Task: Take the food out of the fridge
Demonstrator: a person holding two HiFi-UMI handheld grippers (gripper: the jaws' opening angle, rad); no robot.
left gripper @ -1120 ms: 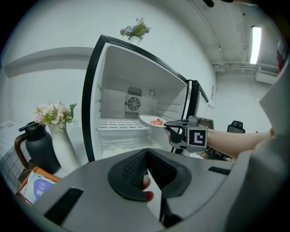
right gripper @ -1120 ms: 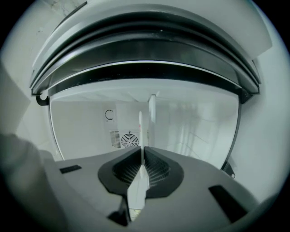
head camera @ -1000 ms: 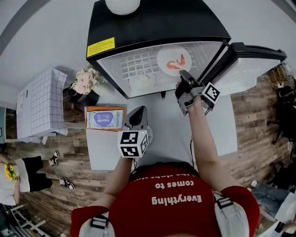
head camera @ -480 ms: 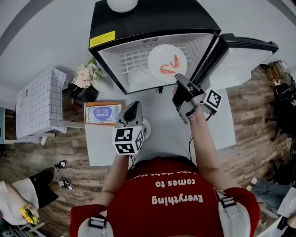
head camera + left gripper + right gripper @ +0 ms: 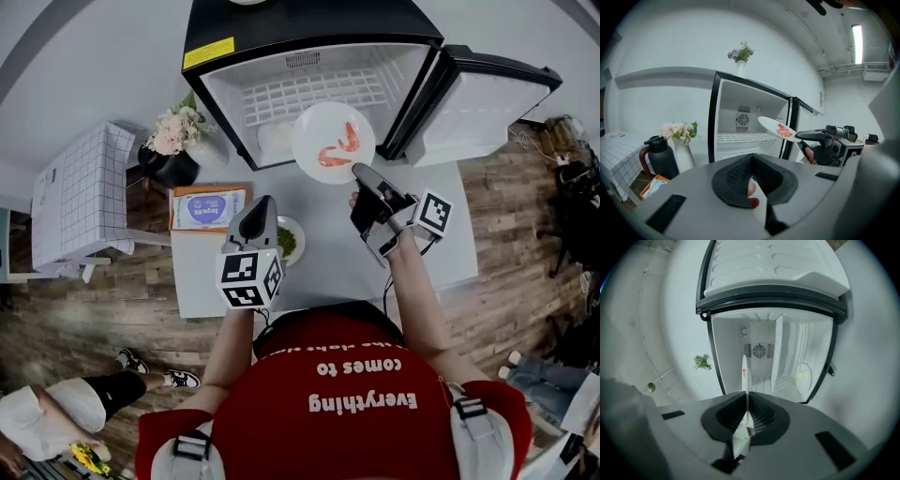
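Right gripper (image 5: 358, 171) is clamped on the rim of the round white plate (image 5: 319, 131) of pink shrimp (image 5: 349, 139) in front of the open black fridge (image 5: 309, 23), left gripper (image 5: 265, 202) has its jaws together on nothing, and the red shirt (image 5: 361, 412) reads "Everything comes to".

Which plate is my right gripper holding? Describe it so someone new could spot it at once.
Find the open black fridge. Just in front of its opening, a round white plate is clamped at the rim by the right gripper. It carries pink shrimp, unlike the pale dish inside the fridge and the bowl of greens on the table.
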